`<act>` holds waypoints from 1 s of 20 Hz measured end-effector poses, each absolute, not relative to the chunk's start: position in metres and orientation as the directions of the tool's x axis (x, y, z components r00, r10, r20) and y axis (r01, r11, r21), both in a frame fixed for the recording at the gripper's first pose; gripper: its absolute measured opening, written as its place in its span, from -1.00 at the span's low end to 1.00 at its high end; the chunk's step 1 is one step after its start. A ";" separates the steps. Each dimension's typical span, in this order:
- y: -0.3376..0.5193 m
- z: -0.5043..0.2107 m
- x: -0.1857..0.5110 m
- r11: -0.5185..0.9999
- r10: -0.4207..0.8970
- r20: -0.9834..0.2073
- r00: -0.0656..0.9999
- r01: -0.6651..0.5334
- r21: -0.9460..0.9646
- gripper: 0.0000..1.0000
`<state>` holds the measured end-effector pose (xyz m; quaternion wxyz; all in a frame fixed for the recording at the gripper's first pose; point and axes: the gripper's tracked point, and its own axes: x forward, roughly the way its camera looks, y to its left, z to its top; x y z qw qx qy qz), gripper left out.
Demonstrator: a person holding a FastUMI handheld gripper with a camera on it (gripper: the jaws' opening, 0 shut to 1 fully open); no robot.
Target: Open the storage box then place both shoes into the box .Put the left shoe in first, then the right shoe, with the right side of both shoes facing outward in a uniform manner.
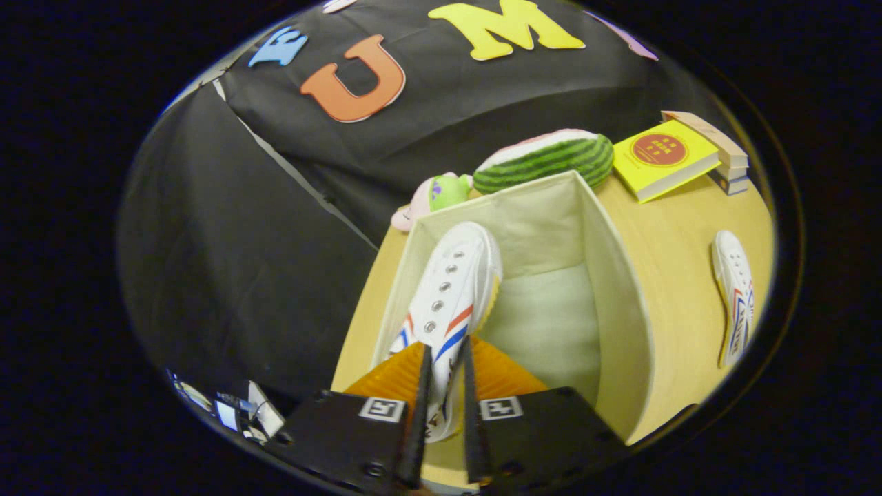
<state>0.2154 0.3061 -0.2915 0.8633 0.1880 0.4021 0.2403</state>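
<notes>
On the wooden table (pixel 661 262) the storage box (pixel 613 289) stands open. The gripper (pixel 446 358) is clamped on one shoe (pixel 451 289), lowering it inside; the second shoe (pixel 736 296) waits at right, outside.

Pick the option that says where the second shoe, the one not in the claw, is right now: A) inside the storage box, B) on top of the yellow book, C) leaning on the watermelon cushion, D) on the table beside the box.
D: the second shoe lies on the table beside the storage box, while the claw is shut on the other shoe over the open box.
</notes>
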 end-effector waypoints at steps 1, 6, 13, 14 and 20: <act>0.310 -0.273 0.210 0.784 0.603 -0.565 0.562 -0.288 0.550 0.18; 0.250 -0.230 0.214 0.900 0.434 -0.562 0.704 -0.304 0.314 1.00; 0.167 -0.195 0.196 0.910 0.413 -0.548 0.728 -0.298 0.289 1.00; 0.151 -0.194 0.196 0.912 0.407 -0.553 0.727 -0.289 0.290 1.00; 0.040 -0.230 0.211 0.957 0.280 -0.632 0.723 -0.157 0.245 1.00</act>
